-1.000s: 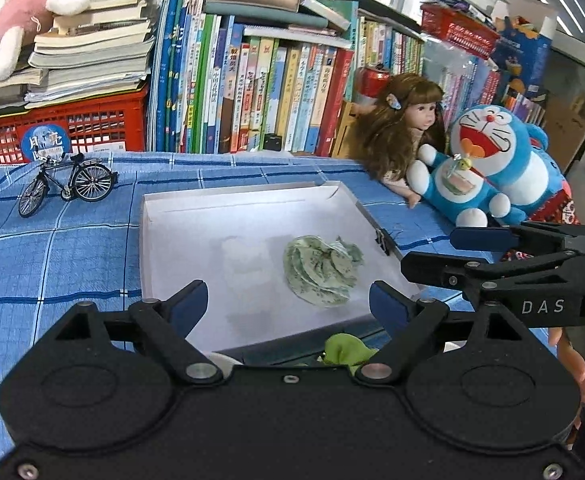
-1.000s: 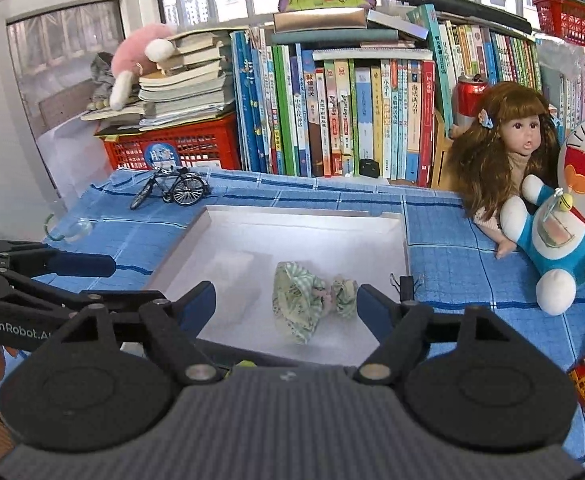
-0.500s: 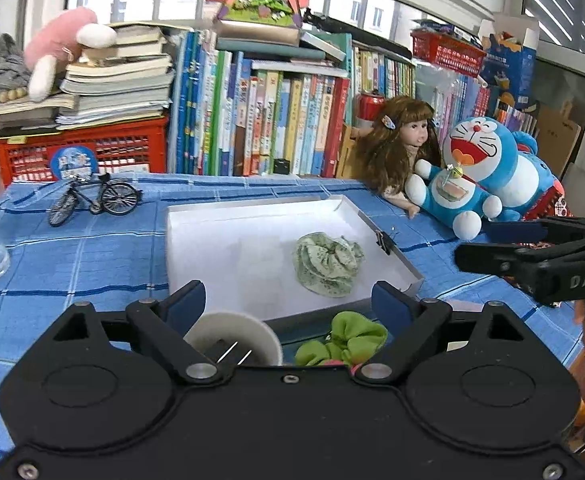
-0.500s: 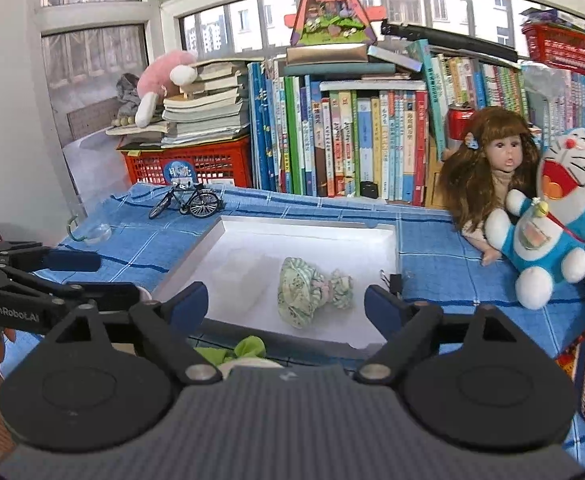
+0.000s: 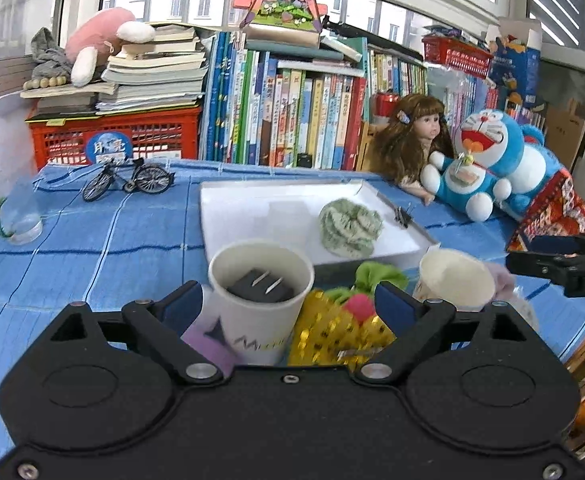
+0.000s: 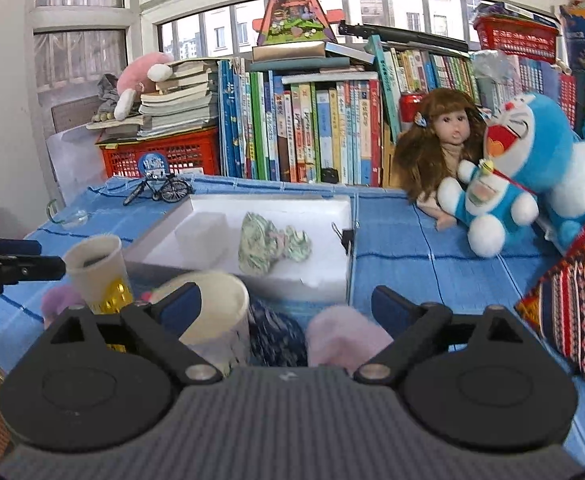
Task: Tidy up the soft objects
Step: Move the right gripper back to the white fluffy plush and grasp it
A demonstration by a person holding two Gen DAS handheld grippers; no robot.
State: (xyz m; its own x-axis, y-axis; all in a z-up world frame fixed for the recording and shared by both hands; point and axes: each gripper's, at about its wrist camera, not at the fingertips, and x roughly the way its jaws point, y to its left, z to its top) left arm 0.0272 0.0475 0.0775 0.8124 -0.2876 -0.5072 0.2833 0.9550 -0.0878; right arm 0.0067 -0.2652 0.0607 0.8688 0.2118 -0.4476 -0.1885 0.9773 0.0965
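Scrunchies lie loose at the near edge of the white tray; both grippers open and empty

Scrunchies are the items to be sorted. One green patterned scrunchie (image 5: 350,227) already rests inside the white tray (image 5: 248,204). The rest sit on the blue cloth just outside the tray's near wall: a gold sequinned scrunchie (image 5: 334,334) and a lime green scrunchie (image 5: 376,276), touching each other, beside a paper cup (image 5: 260,300) holding a black plug.

Left gripper (image 5: 288,306): the gold and lime scrunchies lie directly ahead, between its spread fingers. Its jaws have just been opening, stand wide, and grip nothing.

Right gripper (image 6: 286,306): a pale pink fluffy scrunchie (image 6: 342,338) and a dark blue scrunchie (image 6: 276,336) lie ahead between its fingers, with a tilted paper cup (image 6: 212,316) just beside its left finger. Its jaws have likewise just been opening, stand wide, no contact visible.

Judgement: each hand is nearer its own pair; the tray lies straight beyond both.
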